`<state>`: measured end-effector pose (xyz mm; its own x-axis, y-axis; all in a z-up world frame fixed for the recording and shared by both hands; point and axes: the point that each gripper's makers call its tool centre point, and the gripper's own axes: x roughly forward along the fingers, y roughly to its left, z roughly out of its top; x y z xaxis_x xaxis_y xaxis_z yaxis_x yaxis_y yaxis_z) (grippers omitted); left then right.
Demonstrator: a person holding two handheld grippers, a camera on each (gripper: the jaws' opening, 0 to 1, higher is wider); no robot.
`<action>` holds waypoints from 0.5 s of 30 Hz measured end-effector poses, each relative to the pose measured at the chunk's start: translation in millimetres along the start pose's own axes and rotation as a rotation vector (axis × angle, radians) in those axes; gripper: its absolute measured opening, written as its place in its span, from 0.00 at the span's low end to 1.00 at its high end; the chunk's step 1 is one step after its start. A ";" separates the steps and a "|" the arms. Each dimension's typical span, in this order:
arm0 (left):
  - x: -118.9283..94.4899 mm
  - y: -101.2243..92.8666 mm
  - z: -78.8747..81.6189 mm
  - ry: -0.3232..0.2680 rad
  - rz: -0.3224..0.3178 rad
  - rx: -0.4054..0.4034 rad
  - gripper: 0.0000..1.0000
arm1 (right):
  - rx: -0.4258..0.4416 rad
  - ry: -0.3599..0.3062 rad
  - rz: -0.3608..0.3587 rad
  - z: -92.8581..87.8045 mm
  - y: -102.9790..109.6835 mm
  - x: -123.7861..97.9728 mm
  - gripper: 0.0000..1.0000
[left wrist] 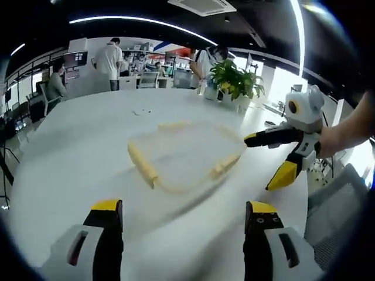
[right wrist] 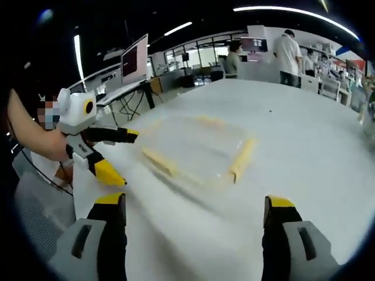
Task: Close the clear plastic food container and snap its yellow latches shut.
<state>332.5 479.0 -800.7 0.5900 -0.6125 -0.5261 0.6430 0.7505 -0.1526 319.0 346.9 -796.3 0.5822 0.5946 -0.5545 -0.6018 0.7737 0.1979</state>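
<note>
We saw one clear plastic food container [left wrist: 184, 157] lying flat in the middle of the white table [left wrist: 76, 152], with four yellow latches [left wrist: 142, 164] along its edges. Our two grippers were both wide open and held nothing: the left gripper [right wrist: 111, 156] hovered just beside the container, the right gripper [left wrist: 270, 161] near its opposite side. One potted plant [left wrist: 235, 82] stood at the far edge.

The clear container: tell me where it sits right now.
The clear container lies on the white table, ahead of the left gripper in the left gripper view; the right gripper hangs open at its right edge.
</note>
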 end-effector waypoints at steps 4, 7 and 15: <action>-7.7 -2.6 -0.6 -0.019 0.007 -0.021 0.82 | 0.017 -0.020 -0.012 0.3 0.1 -9.2 0.95; -11.2 -1.9 -3.2 -0.029 0.020 -0.083 0.82 | 0.020 -0.029 -0.030 -1.5 -2.4 -16.1 0.94; -25.9 -0.8 -5.7 -0.047 0.036 -0.124 0.78 | 0.042 -0.015 -0.042 -17.6 -4.3 -32.2 0.93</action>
<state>313.9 495.7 -791.7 0.6361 -0.5931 -0.4936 0.5572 0.7956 -0.2380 293.3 320.6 -793.6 0.6143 0.5647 -0.5511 -0.5538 0.8061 0.2085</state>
